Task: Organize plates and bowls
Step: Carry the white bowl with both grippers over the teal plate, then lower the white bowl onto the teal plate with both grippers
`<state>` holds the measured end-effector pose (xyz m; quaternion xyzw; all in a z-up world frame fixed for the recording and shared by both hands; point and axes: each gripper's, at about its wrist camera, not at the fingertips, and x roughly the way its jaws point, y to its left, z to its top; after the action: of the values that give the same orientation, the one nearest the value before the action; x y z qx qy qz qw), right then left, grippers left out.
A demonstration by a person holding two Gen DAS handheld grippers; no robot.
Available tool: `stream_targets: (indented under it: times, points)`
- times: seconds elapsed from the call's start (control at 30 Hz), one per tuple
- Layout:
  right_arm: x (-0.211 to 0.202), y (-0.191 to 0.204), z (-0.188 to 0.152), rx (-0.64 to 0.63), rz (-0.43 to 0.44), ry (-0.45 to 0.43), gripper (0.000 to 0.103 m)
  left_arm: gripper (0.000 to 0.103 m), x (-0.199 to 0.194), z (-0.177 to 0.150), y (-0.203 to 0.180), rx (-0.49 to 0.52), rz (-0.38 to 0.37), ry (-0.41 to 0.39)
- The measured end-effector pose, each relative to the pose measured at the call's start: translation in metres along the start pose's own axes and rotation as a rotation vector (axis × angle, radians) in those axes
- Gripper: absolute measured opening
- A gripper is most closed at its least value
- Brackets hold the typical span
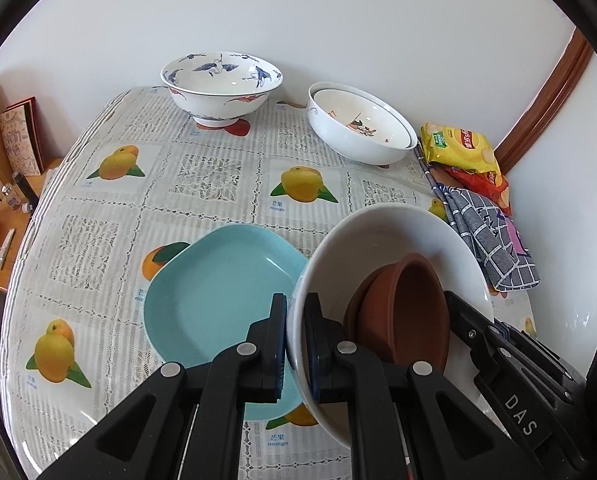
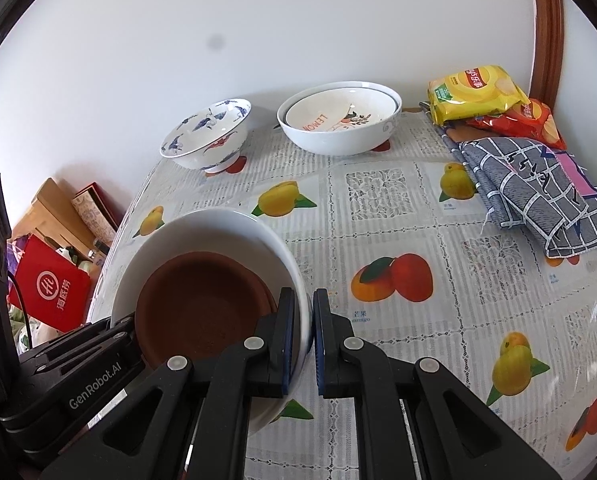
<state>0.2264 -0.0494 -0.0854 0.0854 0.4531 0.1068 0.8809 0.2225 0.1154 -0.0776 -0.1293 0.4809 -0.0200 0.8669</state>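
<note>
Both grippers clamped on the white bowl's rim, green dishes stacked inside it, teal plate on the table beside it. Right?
One error: the dishes inside the white bowl are brown, not green, as the right wrist view shows. The rest holds: left gripper and right gripper each clamp the rim, and the teal plate is on the table beside it.
</note>
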Motion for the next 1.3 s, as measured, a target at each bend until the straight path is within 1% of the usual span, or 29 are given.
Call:
stream_targets:
  times: [0.93, 1.3]
  points:
    - [0.033, 0.039, -0.001, -0.062, 0.030, 0.041, 0.009, 0.009, 0.009, 0.000, 0.047, -0.078, 0.029, 0.014]
    - [0.052, 0.057, 0.000, -0.086, 0.056, 0.070, 0.009, 0.009, 0.017, 0.000, 0.070, -0.108, 0.057, 0.027]
